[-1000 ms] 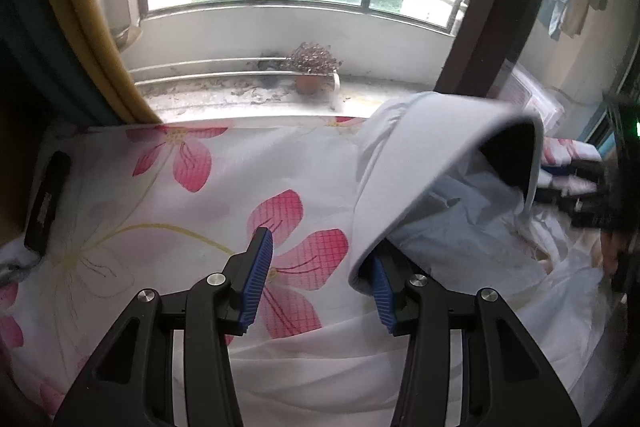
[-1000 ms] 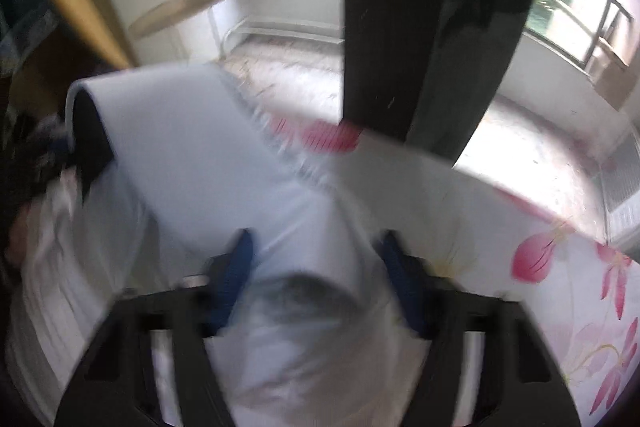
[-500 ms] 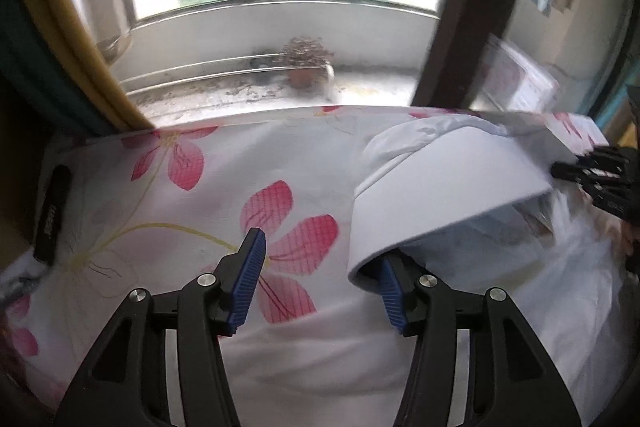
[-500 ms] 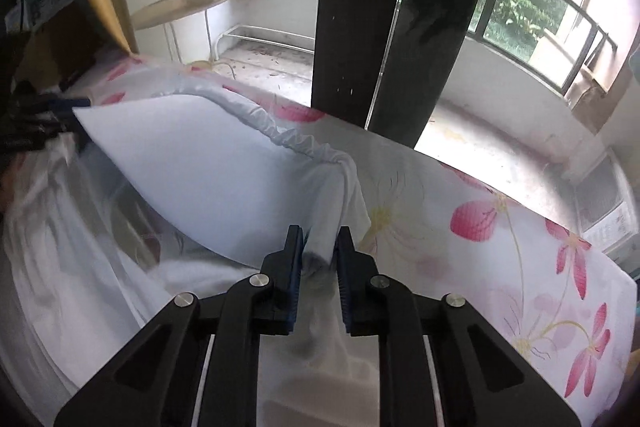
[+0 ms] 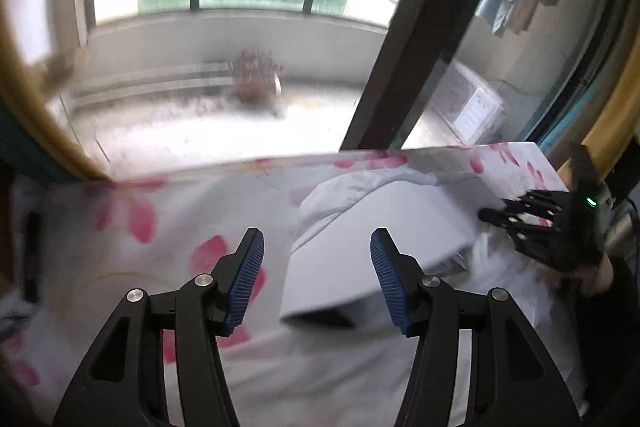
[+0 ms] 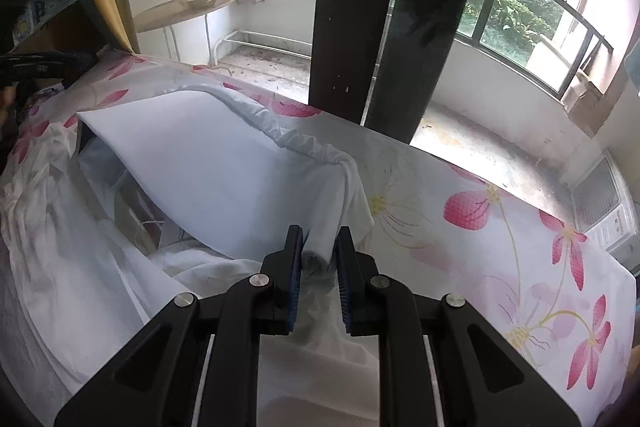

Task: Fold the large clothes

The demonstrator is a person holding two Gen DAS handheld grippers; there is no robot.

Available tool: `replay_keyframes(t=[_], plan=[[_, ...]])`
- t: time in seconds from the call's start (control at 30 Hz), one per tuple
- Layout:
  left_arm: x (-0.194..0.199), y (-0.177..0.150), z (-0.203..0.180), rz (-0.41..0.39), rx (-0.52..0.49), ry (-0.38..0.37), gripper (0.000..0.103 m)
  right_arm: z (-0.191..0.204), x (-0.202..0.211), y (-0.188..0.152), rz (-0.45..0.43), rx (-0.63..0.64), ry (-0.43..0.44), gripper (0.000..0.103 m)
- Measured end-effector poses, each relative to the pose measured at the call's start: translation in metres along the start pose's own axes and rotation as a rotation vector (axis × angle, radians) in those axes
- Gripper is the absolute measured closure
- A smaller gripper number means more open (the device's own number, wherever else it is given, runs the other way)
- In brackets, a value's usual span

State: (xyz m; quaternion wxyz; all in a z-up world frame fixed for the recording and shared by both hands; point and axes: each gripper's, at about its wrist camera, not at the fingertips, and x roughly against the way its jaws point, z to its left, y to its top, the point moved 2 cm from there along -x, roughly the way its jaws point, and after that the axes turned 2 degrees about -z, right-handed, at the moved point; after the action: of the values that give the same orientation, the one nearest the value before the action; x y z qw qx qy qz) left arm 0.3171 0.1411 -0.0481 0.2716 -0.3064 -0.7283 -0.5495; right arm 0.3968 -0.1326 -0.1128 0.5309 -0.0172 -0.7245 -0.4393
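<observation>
The white garment (image 6: 208, 163) lies on the bed with the flowered sheet (image 6: 500, 239). One big flap of it is lifted and bent over, with a dark gap under it. The right gripper (image 6: 318, 267) pinches a bunched corner of that flap between its blue pads (image 6: 295, 267). The left gripper (image 5: 316, 279) has its fingers spread wide and holds nothing. The other end of the flap sits just past its right finger.

This looks like the middle of a fold, with the flap not yet flat. Next, I think the right gripper should lower the flap and let go. The left one could press the cloth smooth.
</observation>
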Motion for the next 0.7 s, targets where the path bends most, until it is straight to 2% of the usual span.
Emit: replay_keyframes(t=[0.2, 0.3, 0.37, 0.43, 0.5, 0.57, 0.7], plan=[[-0.053, -0.019, 0.002, 0.138, -0.068, 0.0, 0.044, -0.01, 0.003, -0.007, 0.019, -0.01, 0.029, 0.085], [-0.053, -0.027, 0.004, 0.131, -0.11, -0.022, 0.044, -0.018, 0.0, -0.006, 0.039, -0.029, 0.094, 0.078], [-0.05, -0.028, 0.006, 0.142, -0.126, -0.036, 0.044, -0.028, -0.001, -0.002, 0.038, -0.062, 0.133, 0.071], [-0.047, -0.032, 0.005, 0.145, -0.151, -0.044, 0.044, -0.037, -0.004, 0.002, 0.044, -0.101, 0.17, 0.048], [-0.045, -0.037, 0.005, 0.142, -0.17, -0.046, 0.043, -0.046, -0.009, 0.009, 0.057, -0.14, 0.206, 0.04], [-0.045, -0.038, 0.002, 0.14, -0.174, -0.041, 0.041, -0.05, -0.011, 0.016, 0.053, -0.158, 0.23, 0.04], [-0.046, -0.038, -0.003, 0.142, -0.187, -0.053, 0.037, -0.041, -0.02, 0.023, 0.08, -0.145, 0.34, 0.04]])
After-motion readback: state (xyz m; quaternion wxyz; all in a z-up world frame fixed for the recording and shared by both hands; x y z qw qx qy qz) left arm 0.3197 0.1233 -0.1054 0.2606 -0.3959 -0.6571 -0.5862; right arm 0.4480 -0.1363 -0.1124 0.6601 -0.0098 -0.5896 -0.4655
